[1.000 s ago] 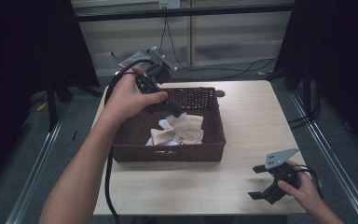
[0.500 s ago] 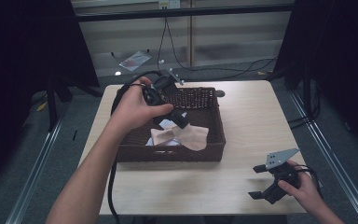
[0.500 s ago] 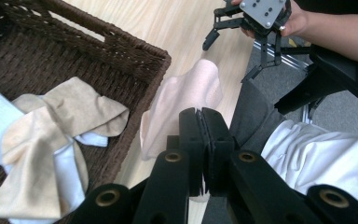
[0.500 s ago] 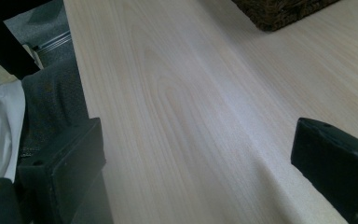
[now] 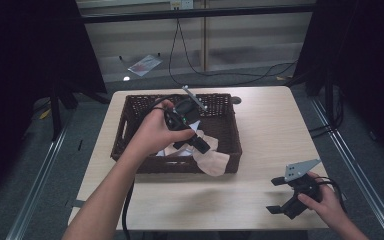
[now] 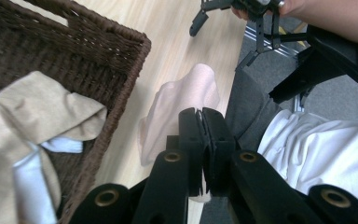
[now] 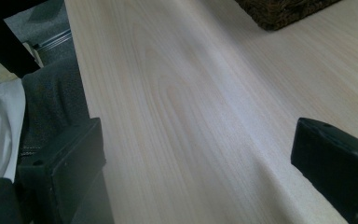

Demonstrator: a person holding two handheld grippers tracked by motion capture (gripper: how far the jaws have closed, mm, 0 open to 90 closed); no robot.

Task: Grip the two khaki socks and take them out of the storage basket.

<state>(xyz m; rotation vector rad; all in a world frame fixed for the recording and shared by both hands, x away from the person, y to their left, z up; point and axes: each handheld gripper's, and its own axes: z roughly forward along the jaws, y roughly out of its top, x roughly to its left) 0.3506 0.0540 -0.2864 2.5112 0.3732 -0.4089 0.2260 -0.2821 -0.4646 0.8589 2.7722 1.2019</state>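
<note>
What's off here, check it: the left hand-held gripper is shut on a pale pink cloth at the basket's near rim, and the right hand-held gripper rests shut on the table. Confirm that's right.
One thing is wrong: the right hand-held gripper is open, not shut; the right gripper view shows its jaws far apart over the table. The rest holds: the left hand-held gripper is shut on the pale pink cloth at the basket near rim.

Light wooden table (image 5: 260,125), a dark wicker basket (image 5: 130,122) of cloths at its far left
</note>
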